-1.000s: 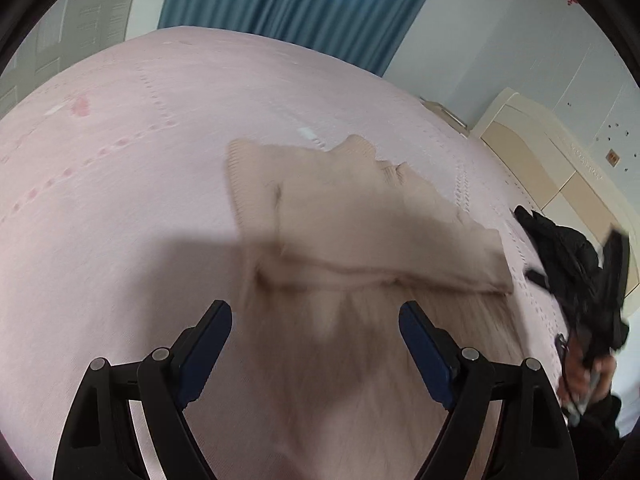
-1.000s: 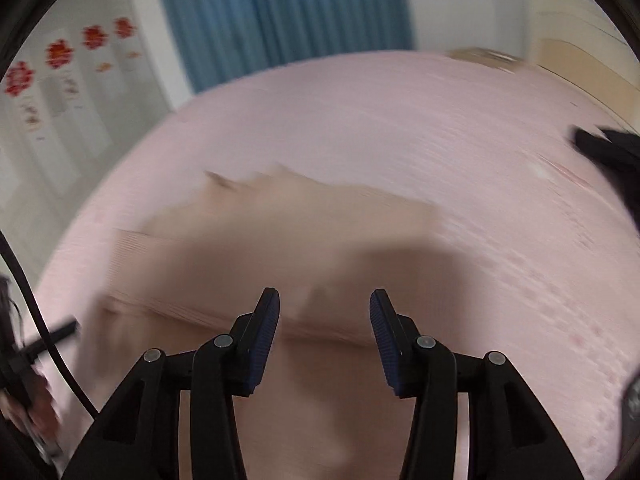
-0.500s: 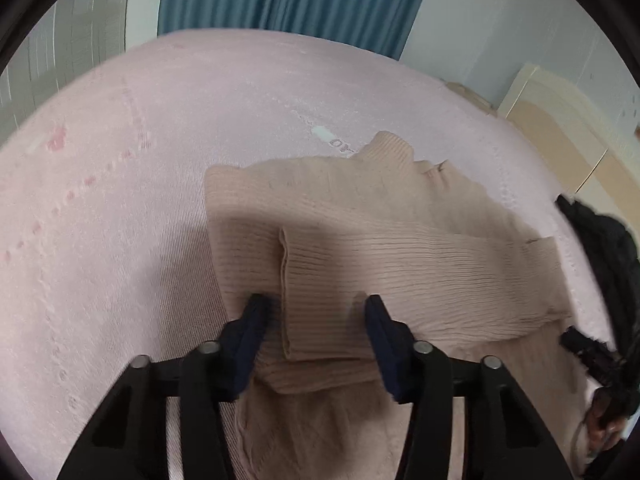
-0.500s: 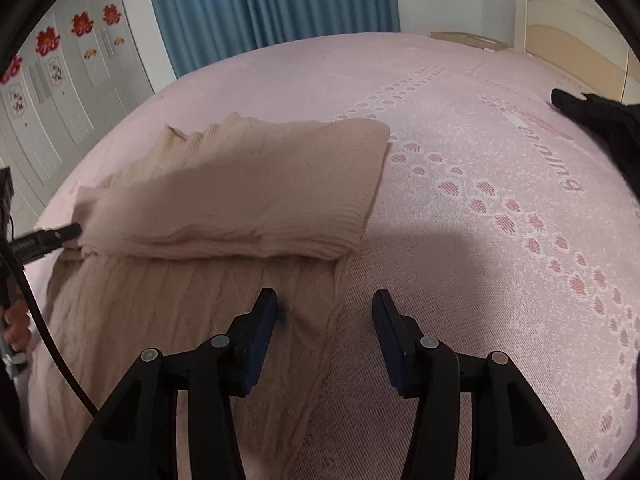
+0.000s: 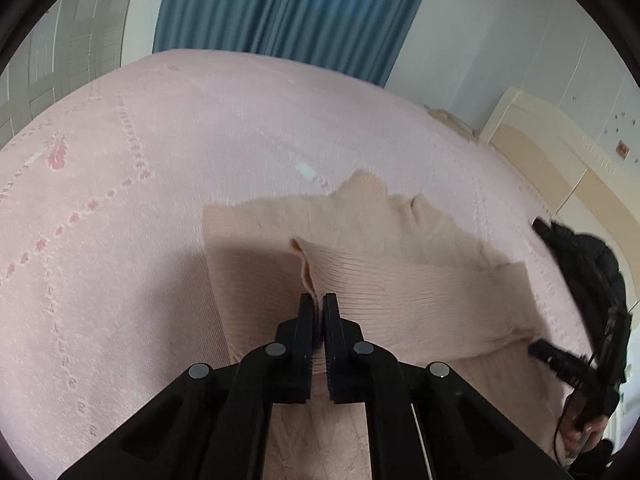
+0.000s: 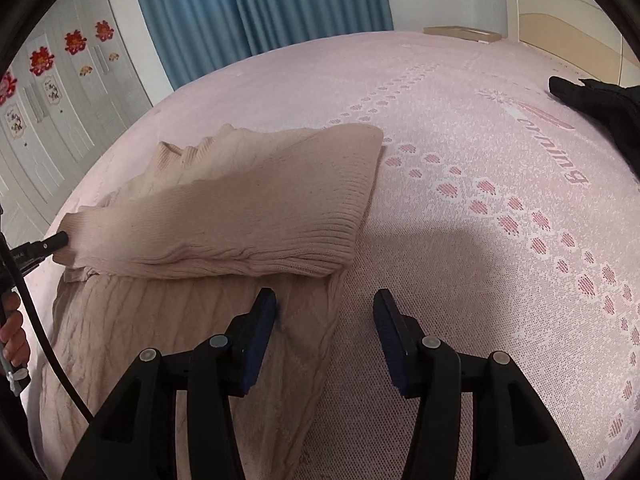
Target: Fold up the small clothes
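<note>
A beige knit sweater (image 5: 420, 304) lies on the pink bedspread (image 5: 140, 200), with one ribbed sleeve folded across its chest. My left gripper (image 5: 319, 300) is shut on the cuff (image 5: 306, 268) of that sleeve, and its tip (image 6: 52, 240) also shows at the cuff in the right wrist view. My right gripper (image 6: 326, 304) stands open low over the sweater (image 6: 240, 208). The garment's side edge lies between its fingers without being pinched. From the left wrist view, the right gripper (image 5: 556, 356) shows at the sweater's far side.
A black garment (image 5: 580, 256) (image 6: 592, 96) lies on the bedspread (image 6: 480, 200) beyond the sweater. Blue curtains (image 6: 260, 12), white wardrobe doors (image 6: 60, 92) and a cream headboard (image 5: 560, 160) ring the bed. A hand (image 6: 14, 332) holds the left gripper's handle.
My left gripper moved in over the folded sleeve and closed on its cuff. My right gripper came down to the sweater's side edge and stayed open.
</note>
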### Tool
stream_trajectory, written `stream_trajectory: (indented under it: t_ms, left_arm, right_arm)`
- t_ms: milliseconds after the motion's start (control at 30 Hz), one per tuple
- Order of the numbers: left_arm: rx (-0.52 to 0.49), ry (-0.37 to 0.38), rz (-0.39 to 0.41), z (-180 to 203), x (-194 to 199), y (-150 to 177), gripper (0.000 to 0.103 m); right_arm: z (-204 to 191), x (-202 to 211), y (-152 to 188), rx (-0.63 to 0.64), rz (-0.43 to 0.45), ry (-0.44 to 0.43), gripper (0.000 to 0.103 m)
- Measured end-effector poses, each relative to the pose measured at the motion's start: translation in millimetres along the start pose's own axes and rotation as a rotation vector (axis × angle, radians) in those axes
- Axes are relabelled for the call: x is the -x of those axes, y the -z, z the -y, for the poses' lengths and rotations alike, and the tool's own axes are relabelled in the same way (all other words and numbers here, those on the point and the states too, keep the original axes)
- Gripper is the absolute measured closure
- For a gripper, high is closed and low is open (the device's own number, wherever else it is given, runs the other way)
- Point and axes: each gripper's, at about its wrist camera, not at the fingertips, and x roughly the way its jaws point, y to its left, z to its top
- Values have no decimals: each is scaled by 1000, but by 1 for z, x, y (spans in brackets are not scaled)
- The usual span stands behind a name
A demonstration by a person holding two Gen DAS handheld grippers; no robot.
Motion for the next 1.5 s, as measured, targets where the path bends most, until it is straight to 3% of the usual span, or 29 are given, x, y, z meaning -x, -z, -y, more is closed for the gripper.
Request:
stream_trajectory:
  t_ms: [100, 267, 433, 567, 633, 733, 867, 1000, 1167, 1300, 1500]
  left_arm:
    - [27, -18, 24, -7, 7, -7, 97]
    - [-25, -157, -11, -10, -9, 10, 98]
    - [30, -91, 31, -20, 3, 12, 98]
    - [-48, -33, 46, 3, -2, 0, 93]
    - [-88, -37, 20, 11, -16, -2, 88]
    - [-66, -110, -37, 6, -43, -1, 89]
    - [9, -69, -27, -4, -42, 1, 89]
    - [9, -90, -31, 0, -19, 3, 85]
    - [6, -146, -14, 5, 31, 23, 59]
    - [12, -172, -13, 11, 79, 50, 48]
    - [19, -244, -43, 24, 142, 99, 46]
  right_arm:
    - [-1, 7, -2, 7, 18, -46, 53]
    - [-6, 22, -17, 26, 108, -94, 47]
    - [-12, 4, -41, 52, 85, 14, 47]
    - [-9, -15, -54, 49, 51, 64, 47]
    - [-8, -30, -58, 45, 21, 96, 47]
    - [-8, -50, -57, 38, -19, 110, 47]
    - [-7, -46, -60, 48, -20, 101, 47]
    - [-4, -12, -53, 47, 16, 107, 47]
    - [-9, 46, -31, 86, 17, 123, 47]
    - [-12, 97, -1, 99, 41, 164, 47]
    - [-17, 151, 47, 67, -24, 127, 50]
